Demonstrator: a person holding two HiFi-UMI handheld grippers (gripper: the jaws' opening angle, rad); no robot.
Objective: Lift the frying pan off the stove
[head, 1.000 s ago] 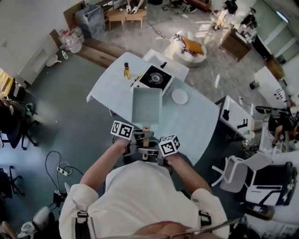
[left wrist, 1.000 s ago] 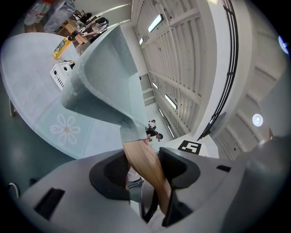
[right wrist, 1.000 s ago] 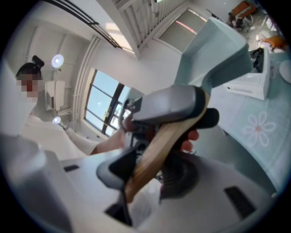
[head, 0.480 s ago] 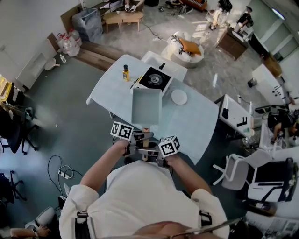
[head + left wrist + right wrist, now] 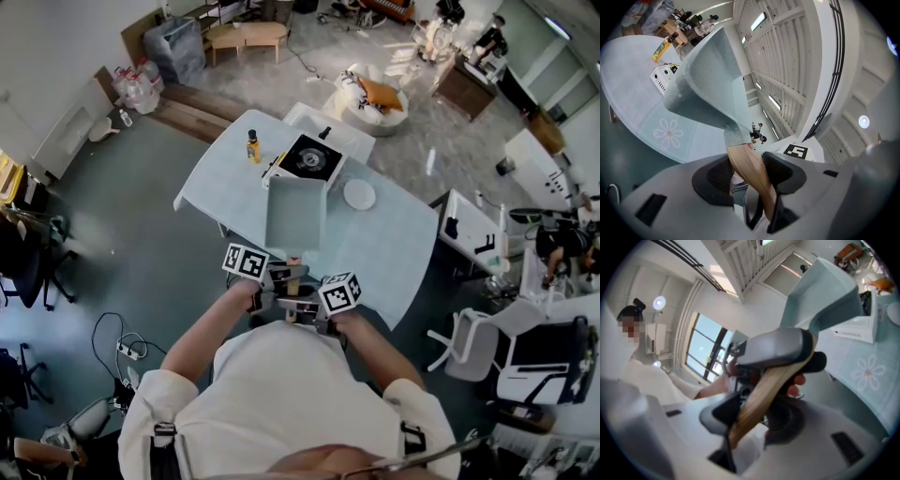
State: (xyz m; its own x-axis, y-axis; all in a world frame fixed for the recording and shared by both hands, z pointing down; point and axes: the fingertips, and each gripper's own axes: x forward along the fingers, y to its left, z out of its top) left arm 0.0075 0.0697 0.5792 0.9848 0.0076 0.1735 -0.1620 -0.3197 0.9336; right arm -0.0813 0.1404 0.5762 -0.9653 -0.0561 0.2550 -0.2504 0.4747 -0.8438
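A square pale-green frying pan [image 5: 293,212] hangs in the air in front of me, over the near part of the table. Its wooden handle [image 5: 292,264] points back at me. My left gripper [image 5: 286,273] is shut on the handle, and my right gripper [image 5: 297,305] is shut on it just behind. In the left gripper view the handle [image 5: 749,169] runs between both jaws up to the pan [image 5: 705,79]. The right gripper view shows the handle [image 5: 761,391] clamped, with the left gripper [image 5: 776,348] ahead. The black-topped stove [image 5: 310,157] stands bare beyond the pan.
The pale blue table [image 5: 398,239] carries a yellow bottle [image 5: 253,144] left of the stove and a white plate [image 5: 360,195] to its right. White office chairs [image 5: 473,349] and desks stand at the right. A cable strip [image 5: 125,348] lies on the floor at the left.
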